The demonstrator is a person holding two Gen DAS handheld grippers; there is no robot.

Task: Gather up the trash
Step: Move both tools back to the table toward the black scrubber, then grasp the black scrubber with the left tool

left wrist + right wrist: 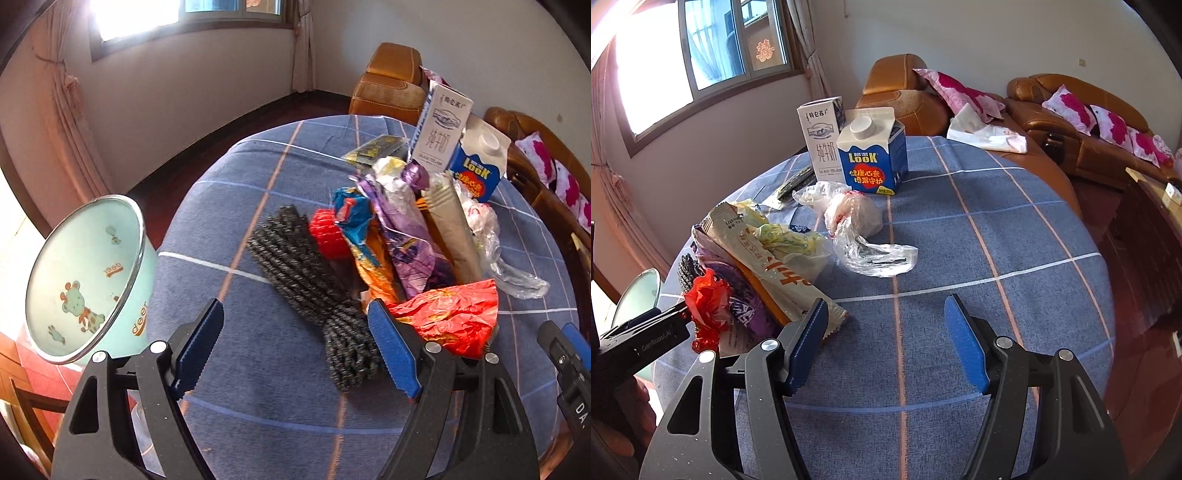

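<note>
Both tongs hang apart, holding nothing: the left tongs straddle the grey cord bundle, the right tongs bare desk (closing could snag the red wrapper).

The bowl at nine o'clock in the left wrist view has its lower rim behind the left hand-held gripper; in the right wrist view only a sliver of it shows at the nine o'clock edge. The rope passes partly under the wrapper pile, so its far side is hidden. The red wrapper is covered at its lower edge by a gripper finger. Small print on the white carton is too fine to read. The bench is cut off by the frame at six o'clock. The sofa runs out of view at three o'clock.
</note>
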